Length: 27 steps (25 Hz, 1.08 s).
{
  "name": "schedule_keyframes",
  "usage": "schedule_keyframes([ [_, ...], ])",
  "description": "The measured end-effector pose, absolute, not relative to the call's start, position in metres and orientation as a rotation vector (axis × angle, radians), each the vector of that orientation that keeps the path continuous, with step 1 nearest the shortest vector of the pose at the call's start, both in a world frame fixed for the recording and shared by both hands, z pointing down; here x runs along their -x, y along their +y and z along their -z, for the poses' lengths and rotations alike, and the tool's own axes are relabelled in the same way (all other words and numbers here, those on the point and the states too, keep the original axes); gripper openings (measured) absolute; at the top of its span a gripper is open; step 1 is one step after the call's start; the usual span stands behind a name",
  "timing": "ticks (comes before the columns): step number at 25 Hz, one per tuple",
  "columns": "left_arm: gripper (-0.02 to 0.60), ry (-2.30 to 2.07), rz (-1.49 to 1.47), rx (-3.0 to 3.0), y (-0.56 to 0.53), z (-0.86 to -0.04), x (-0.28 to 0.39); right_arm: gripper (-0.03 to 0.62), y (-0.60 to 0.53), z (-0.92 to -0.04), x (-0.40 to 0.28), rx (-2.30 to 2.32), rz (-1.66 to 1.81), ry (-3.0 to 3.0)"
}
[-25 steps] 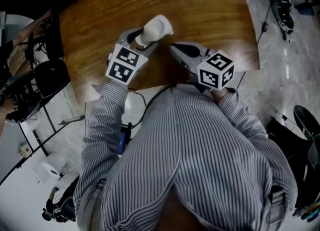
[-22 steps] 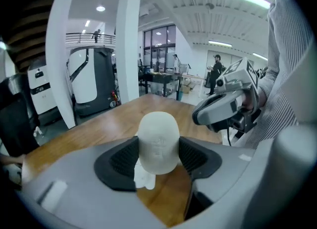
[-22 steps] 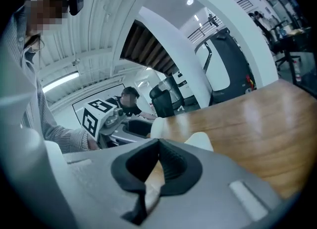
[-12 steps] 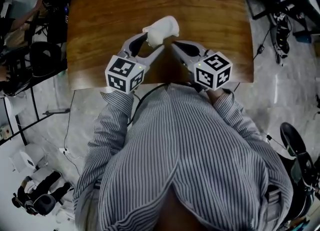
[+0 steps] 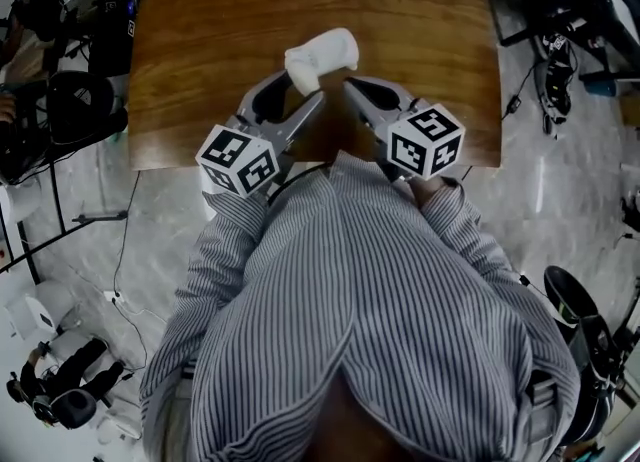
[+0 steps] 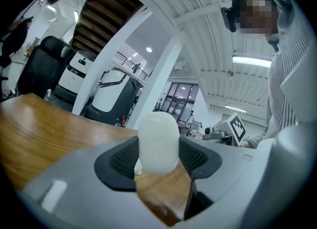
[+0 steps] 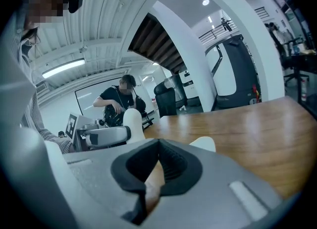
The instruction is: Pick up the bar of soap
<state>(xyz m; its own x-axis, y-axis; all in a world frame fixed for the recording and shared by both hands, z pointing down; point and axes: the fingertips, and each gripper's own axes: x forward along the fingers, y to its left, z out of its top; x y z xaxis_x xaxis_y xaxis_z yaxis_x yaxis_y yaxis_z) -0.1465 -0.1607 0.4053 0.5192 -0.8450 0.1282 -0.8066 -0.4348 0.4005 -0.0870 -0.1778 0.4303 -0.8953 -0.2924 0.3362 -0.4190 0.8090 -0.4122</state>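
The bar of soap (image 5: 322, 56) is white and rounded, over the middle of the brown wooden table (image 5: 200, 40). My left gripper (image 5: 300, 86) is shut on its near end. In the left gripper view the soap (image 6: 158, 141) stands upright between the two dark pads (image 6: 124, 159), above the tabletop. My right gripper (image 5: 351, 88) lies just right of the soap with its jaws together and nothing between them (image 7: 157, 166). From the right gripper view the soap (image 7: 132, 122) shows in the left gripper (image 7: 101, 135).
A small white rounded shape (image 7: 203, 144) peeks over the right gripper's jaw; I cannot tell what it is. The table's near edge (image 5: 320, 162) runs under both grippers. Chairs and equipment (image 5: 60, 120) crowd the floor at left, cables (image 5: 555, 70) at right. A person (image 7: 118, 101) stands beyond the table.
The left gripper keeps its hold on the soap while its marker cube has dropped back toward the person. The right gripper has hardly moved. The head view has shifted.
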Motion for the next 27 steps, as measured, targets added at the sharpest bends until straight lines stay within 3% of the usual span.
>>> schedule_keyframes([
  [27,0.262,-1.315,0.125,-2.291,-0.163,-0.418,0.149,0.002,-0.176,-0.431,0.094,-0.507,-0.605,-2.713],
])
